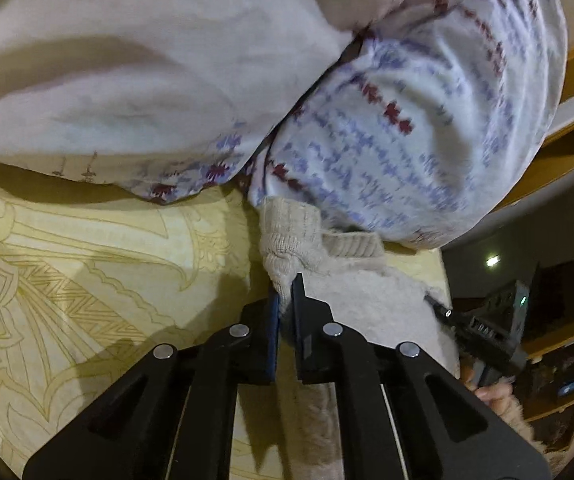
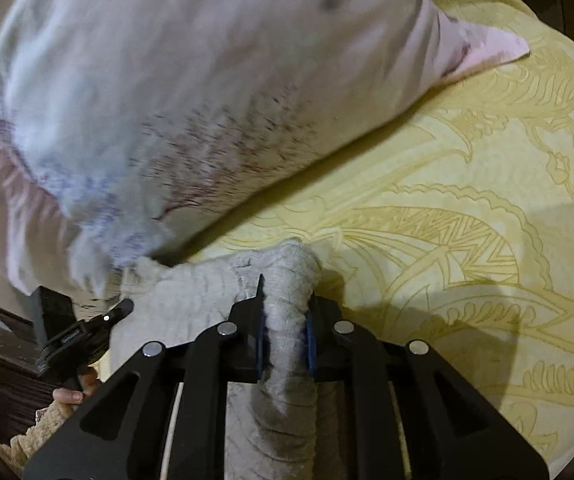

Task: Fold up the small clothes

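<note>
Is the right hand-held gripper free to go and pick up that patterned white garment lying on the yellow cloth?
Probably not yet. The right hand-held gripper is shut on a bunched fold of the beige knit garment, so it would have to let go first. The patterned white garment lies just beyond, with nothing between.

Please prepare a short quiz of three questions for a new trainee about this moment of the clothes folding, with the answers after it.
1. True or false: both grippers are shut on the beige knitted garment.
2. Which surface lies under the garment? A) bare wooden floor B) pale yellow cloth with a printed ornament C) grey metal tray
3. Fill in: behind the garment lies a white fabric with blue and dark ___ pattern rows.

Key:
1. True. The left gripper pinches a ribbed edge; the right gripper clamps a thick bunched fold of the same garment.
2. B.
3. red.
</note>
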